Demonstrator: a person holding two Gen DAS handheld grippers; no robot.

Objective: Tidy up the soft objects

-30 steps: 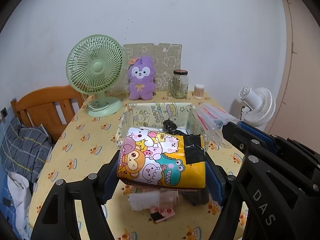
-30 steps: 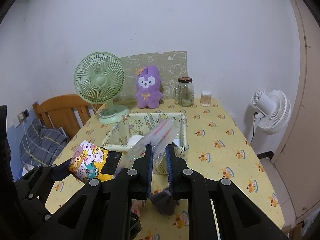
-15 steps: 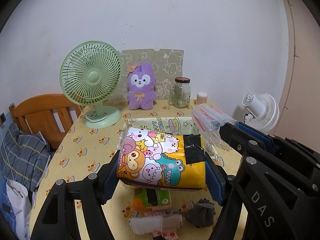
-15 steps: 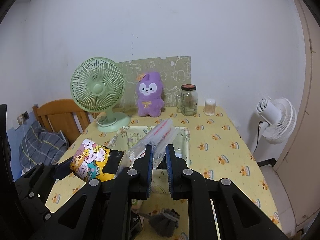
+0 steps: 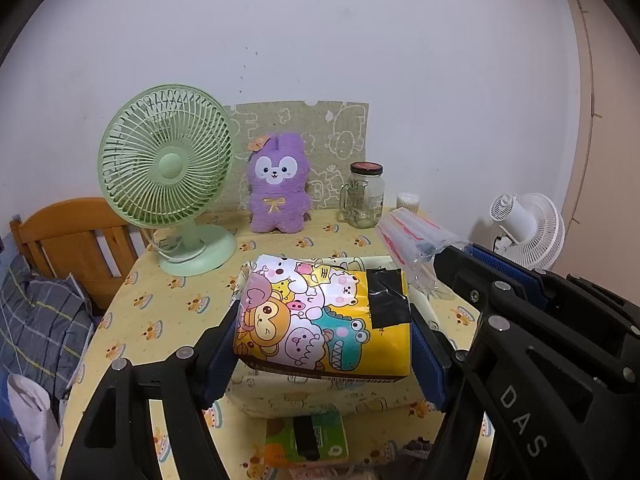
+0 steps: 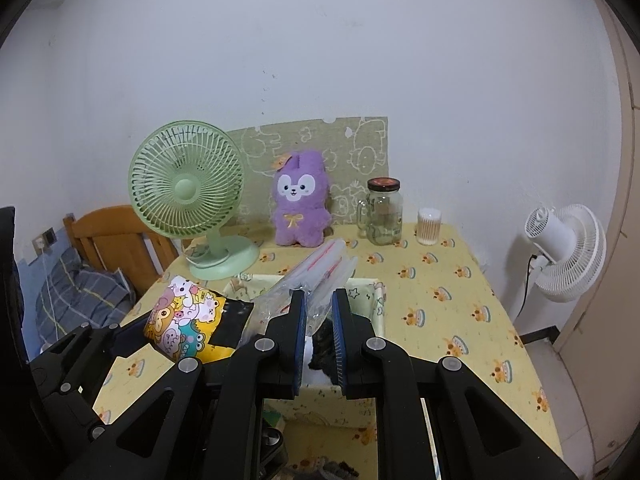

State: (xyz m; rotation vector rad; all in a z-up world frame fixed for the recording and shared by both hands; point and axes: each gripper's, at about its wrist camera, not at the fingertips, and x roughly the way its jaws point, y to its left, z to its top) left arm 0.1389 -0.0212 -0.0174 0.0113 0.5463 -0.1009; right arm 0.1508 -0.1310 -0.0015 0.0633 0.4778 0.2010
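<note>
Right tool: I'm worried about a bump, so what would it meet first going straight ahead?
Probably the yellow patterned fabric bin just beyond the right tool, which is shut on a clear plastic zip bag. Depth is unclear.

The left gripper [image 5: 322, 344] clamps a cartoon-printed pack [image 5: 324, 316] between its blue pads [image 5: 218, 354]. Just below the jaws sits a fabric box [image 5: 320, 398], with a green packet [image 5: 306, 438] nearer still. Right of the jaws, the right gripper [image 5: 460, 256] holds a clear bag [image 5: 416, 236]. Beyond stand a green fan [image 5: 168, 168], a purple plush [image 5: 278, 184] and a jar [image 5: 365, 194].
</note>
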